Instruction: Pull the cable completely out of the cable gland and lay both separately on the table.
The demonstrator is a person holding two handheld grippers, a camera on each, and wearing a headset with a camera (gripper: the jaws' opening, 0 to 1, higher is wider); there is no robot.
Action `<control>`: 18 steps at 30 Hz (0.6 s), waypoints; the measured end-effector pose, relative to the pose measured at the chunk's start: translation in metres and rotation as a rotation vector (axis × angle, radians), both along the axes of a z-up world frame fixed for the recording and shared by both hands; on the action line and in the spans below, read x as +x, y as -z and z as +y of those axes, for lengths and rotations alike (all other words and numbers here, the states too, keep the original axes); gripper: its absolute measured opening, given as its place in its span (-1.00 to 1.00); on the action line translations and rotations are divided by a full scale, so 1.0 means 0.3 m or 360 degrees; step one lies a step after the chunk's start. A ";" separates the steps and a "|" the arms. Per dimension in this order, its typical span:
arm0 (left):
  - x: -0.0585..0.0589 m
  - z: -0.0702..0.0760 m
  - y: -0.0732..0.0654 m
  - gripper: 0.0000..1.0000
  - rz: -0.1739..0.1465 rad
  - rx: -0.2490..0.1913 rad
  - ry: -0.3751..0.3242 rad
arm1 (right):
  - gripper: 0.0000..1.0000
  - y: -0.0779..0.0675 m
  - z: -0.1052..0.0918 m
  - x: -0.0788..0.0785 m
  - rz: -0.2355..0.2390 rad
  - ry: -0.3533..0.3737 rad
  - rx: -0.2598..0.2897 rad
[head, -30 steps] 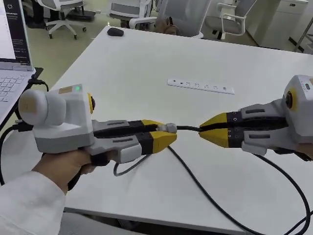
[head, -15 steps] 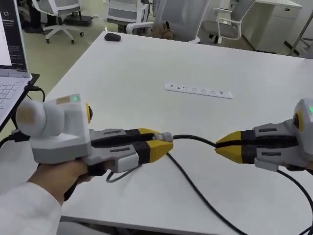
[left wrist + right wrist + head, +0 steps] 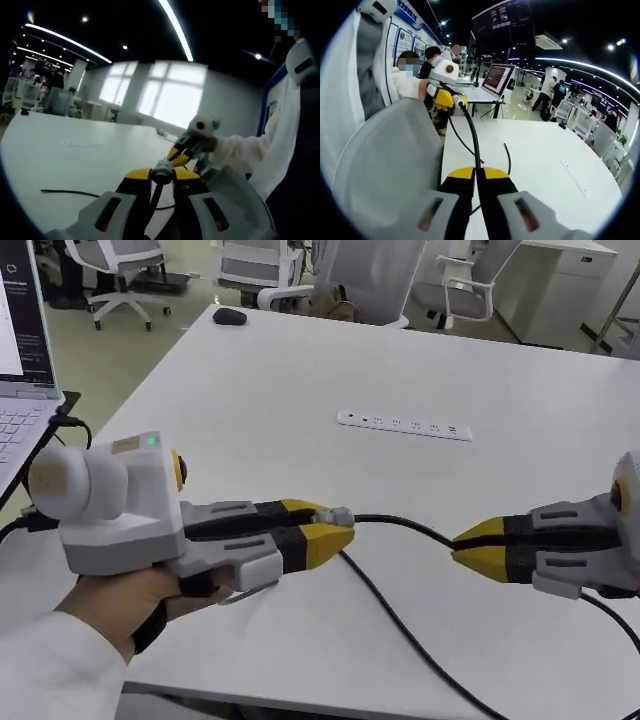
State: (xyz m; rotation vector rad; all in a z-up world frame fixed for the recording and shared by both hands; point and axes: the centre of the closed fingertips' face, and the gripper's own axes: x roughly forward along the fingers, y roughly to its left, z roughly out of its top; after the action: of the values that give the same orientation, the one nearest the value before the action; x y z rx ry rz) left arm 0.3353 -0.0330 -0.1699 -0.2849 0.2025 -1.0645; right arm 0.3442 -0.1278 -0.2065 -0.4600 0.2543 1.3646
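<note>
Two-handed tug above the table [image 3: 300, 370]: my left tongs [image 3: 349, 524] clench the cable gland [image 3: 339, 515], my right tongs [image 3: 457, 545] clench the cable [image 3: 400, 524], which runs left to right between them, so I judge the pull goes rightward.

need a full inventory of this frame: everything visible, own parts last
cable gland: 1, grey, between the left claw's tips
cable: 1, black, runs from the gland to the right claw, above the table
power strip: 1, white, mid-table
mouse: 1, black, far table edge
laptop: 1, open, left edge
office chairs: several, white and grey, behind the table
table: 1, white
left claw: yellow-tipped, shut on cable gland
right claw: yellow-tipped, shut on cable
hand: 1, gripping the left tool
</note>
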 end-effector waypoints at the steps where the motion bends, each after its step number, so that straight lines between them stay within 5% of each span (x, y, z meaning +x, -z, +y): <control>1: 0.002 0.003 -0.002 -0.66 -0.0003 -0.0004 -0.0006 | -0.91 -0.012 0.002 0.002 -0.0020 0.0001 0.0018; 4: 0.003 0.004 -0.004 -0.66 -0.0007 -0.0010 -0.0012 | -0.80 -0.056 0.022 -0.006 -0.0014 -0.0016 0.0078; 9: -0.005 -0.011 0.015 -0.66 -0.0016 0.0060 0.0007 | -0.66 -0.095 0.091 -0.033 -0.0102 -0.0113 0.0058; 18: -0.019 -0.027 0.035 -0.66 -0.0050 0.0155 0.0041 | -0.68 -0.112 0.226 -0.075 -0.0206 -0.0310 0.0012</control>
State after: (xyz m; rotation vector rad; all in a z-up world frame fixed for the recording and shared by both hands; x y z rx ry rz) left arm 0.3295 -0.0410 -0.1805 -0.1780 0.2295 -1.0807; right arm 0.3217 -0.0599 -0.1729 -0.5762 0.0994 1.5179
